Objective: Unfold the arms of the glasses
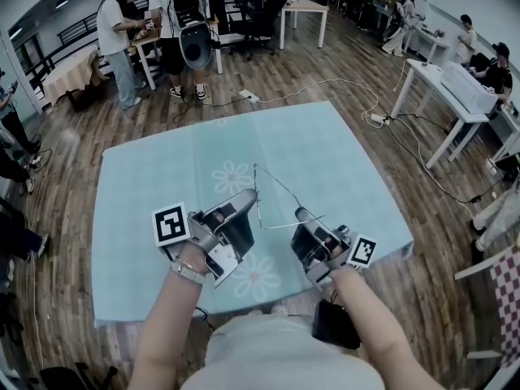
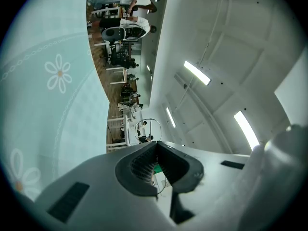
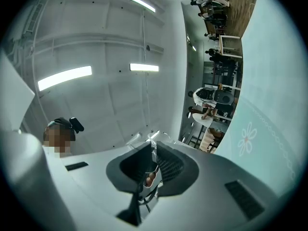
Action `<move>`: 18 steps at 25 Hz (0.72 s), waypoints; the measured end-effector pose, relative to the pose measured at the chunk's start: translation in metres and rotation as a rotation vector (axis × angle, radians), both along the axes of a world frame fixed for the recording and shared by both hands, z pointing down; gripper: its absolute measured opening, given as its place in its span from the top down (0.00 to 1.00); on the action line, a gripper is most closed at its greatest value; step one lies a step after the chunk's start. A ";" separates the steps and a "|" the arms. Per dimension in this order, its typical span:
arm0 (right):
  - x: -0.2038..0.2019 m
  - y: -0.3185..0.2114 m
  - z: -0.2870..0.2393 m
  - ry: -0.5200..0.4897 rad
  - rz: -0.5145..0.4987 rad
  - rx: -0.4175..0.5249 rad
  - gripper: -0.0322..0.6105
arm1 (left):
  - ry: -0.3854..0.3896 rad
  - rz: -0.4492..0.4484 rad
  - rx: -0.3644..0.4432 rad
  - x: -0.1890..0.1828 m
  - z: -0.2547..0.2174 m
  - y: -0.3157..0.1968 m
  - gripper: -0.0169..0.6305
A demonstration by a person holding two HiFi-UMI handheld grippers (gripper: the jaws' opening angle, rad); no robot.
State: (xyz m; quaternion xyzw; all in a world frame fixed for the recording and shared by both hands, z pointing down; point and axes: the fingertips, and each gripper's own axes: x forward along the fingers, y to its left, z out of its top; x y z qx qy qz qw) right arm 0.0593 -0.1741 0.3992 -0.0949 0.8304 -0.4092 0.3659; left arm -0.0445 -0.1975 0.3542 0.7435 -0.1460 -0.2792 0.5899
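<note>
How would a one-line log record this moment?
left gripper: shut on glasses | right gripper: shut on glasses | glasses: held over table

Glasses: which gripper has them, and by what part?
Both: the left gripper clamps the glasses at a lens rim; right gripper clamps a thin part opposite, probably an arm's end.

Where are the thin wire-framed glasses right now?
In the head view, the thin wire-framed glasses are held at centre over the pale blue flowered tablecloth, gripped by the left claw and the right claw.
</note>
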 end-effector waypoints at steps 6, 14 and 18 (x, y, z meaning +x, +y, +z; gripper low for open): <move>0.019 0.001 -0.012 -0.071 -0.006 0.037 0.89 | 0.036 0.046 0.001 0.007 -0.005 0.007 0.96; 0.034 -0.004 -0.016 -0.078 0.000 0.057 0.89 | 0.051 0.087 0.008 0.009 -0.002 0.012 0.96; 0.045 -0.013 -0.016 -0.090 0.025 0.048 0.91 | 0.053 0.092 0.006 0.009 -0.003 0.011 0.96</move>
